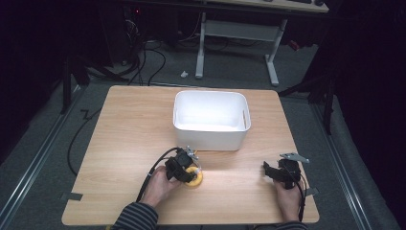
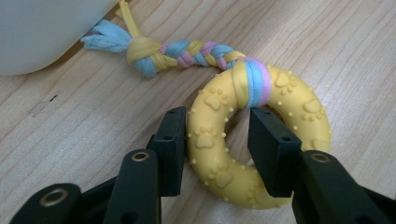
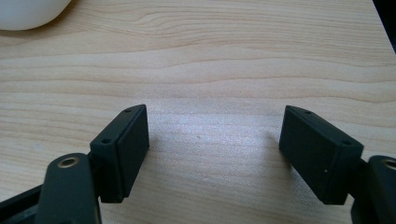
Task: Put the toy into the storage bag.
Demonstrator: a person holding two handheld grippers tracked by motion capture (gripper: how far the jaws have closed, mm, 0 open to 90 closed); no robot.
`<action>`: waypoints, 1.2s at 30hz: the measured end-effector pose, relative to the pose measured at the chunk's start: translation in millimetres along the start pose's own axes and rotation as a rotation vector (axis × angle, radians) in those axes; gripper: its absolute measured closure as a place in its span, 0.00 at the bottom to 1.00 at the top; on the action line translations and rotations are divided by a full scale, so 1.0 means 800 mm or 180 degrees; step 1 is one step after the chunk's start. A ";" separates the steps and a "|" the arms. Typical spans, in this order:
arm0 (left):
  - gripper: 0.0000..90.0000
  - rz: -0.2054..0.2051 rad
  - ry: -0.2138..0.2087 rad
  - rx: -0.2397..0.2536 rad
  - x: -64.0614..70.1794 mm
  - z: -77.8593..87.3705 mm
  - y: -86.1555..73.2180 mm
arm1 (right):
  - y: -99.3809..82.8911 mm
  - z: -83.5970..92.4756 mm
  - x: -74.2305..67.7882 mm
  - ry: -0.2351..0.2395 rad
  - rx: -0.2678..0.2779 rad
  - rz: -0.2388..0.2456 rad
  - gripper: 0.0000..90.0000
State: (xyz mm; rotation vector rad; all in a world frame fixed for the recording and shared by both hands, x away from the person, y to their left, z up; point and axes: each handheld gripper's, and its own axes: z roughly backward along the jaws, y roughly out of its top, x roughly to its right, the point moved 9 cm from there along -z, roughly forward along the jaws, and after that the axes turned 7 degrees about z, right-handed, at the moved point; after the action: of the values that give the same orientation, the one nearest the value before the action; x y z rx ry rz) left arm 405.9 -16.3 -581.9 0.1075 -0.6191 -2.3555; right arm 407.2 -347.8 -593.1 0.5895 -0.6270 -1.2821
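Note:
A yellow rubber ring toy [image 2: 261, 154] with paw prints lies flat on the wooden table [image 1: 129, 143], near the front centre [image 1: 195, 179]. A braided rope tail [image 2: 191, 51] in blue, yellow and pink is tied to the ring and runs toward the white bin. My left gripper [image 2: 218, 113] straddles the ring's left band, one jaw outside it and one in the hole. The outer pad touches the ring, and a thin gap remains at the inner pad. From above, the left gripper [image 1: 187, 173] sits over the ring. My right gripper [image 3: 215, 109] is wide open over bare wood at the front right [image 1: 268, 171].
A white plastic bin [image 1: 210, 93] stands at the table's centre back, just beyond the toy; its corner [image 2: 37, 32] is close to the rope's frayed end. Desk legs and cables are on the floor behind the table.

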 end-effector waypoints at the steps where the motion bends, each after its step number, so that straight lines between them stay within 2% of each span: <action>1: 0.66 -0.0008 0.0017 -0.0002 0.000 0.000 0.000 | 0.000 0.000 0.000 0.0000 0.0000 0.0000 0.27; 15: 0.74 -0.0020 0.0048 0.0026 -0.002 0.003 0.000 | 0.000 0.000 0.000 0.0000 0.0000 0.0001 0.27; 22: 0.75 -0.0045 -0.0041 0.0002 0.005 0.008 -0.005 | 0.000 0.000 0.000 0.0000 -0.0001 0.0001 0.27; 31: 0.75 -0.0098 -0.0066 0.0054 0.012 0.024 -0.008 | 0.000 0.000 0.000 0.0000 0.0000 0.0005 0.27; 36: 0.75 -0.0076 -0.0081 0.0105 0.014 0.036 -0.012 | 0.000 0.000 0.000 0.0002 -0.0001 0.0002 0.27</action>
State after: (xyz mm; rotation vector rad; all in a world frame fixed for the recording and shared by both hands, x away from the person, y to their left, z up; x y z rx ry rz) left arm 384.6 -6.0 -559.8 0.1002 -0.6727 -2.3734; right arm 407.1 -347.4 -593.1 0.5894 -0.6265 -1.2812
